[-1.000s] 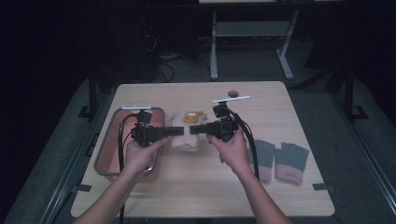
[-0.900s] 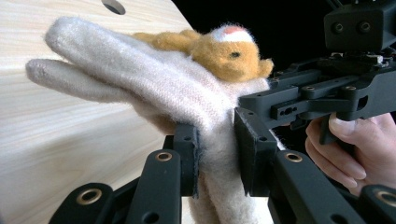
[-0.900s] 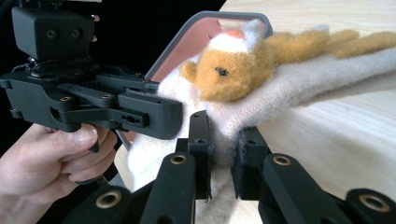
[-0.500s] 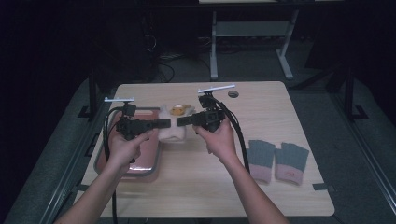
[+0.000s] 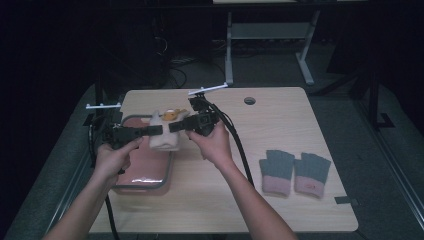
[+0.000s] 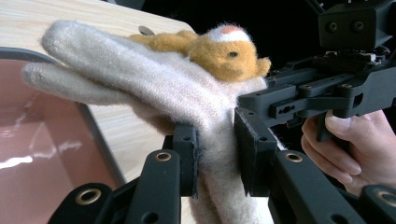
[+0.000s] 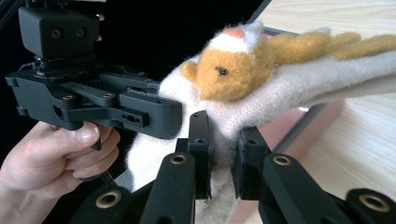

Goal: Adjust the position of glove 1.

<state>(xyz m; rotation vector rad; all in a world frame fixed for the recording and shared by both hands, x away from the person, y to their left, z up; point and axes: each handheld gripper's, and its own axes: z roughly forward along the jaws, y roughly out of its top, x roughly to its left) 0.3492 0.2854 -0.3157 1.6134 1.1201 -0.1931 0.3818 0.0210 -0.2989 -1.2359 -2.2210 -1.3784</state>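
A cream knitted mitten (image 5: 165,136) with an orange felt animal (image 5: 171,115) on its back hangs in the air between both grippers, over the right rim of the pink tray (image 5: 142,170). My left gripper (image 5: 154,130) is shut on the mitten's left edge; its pads pinch the cuff (image 6: 217,154). My right gripper (image 5: 176,126) is shut on the opposite edge, the wool squeezed between its jaws (image 7: 222,135). The mitten's fingertips (image 6: 70,51) point away over the table. The animal (image 7: 233,70) shows an orange head with a white and pink top.
A pair of grey fingerless gloves with pink cuffs (image 5: 295,172) lies at the table's right front. A round cable hole (image 5: 249,100) sits near the far edge. Black cables trail from both grippers. The floor beyond the table is dark, with a white desk frame (image 5: 230,45).
Both grippers have carried the mitten leftward and a little up, from the table's middle to above the pink tray's right rim. Both grips stay shut.
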